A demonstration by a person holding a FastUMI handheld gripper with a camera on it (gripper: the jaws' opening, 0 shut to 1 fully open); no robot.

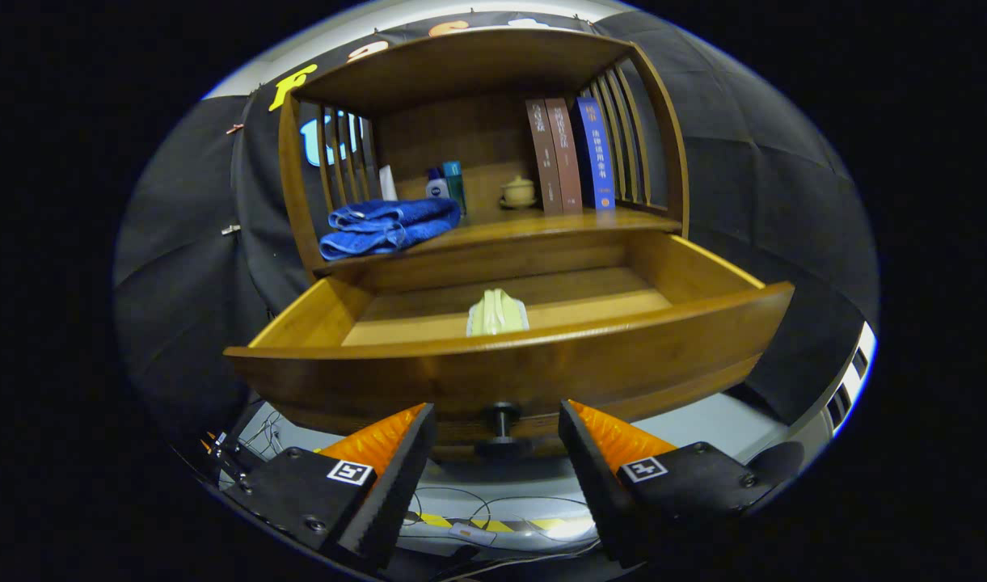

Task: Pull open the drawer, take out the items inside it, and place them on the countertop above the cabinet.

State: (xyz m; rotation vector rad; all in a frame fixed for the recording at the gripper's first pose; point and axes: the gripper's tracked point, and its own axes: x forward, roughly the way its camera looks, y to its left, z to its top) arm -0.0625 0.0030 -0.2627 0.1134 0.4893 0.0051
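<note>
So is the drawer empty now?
No, a pale green packet lies in the open drawer, beyond the open jaws.

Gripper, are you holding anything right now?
Nothing. The gripper is open, its fingers either side of the drawer knob without touching it.

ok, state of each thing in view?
drawer: pulled open
knob: free, between the fingers, not gripped
gripper: open
pale packet: lying in the drawer
blue towel: folded on the countertop
books: upright
</note>
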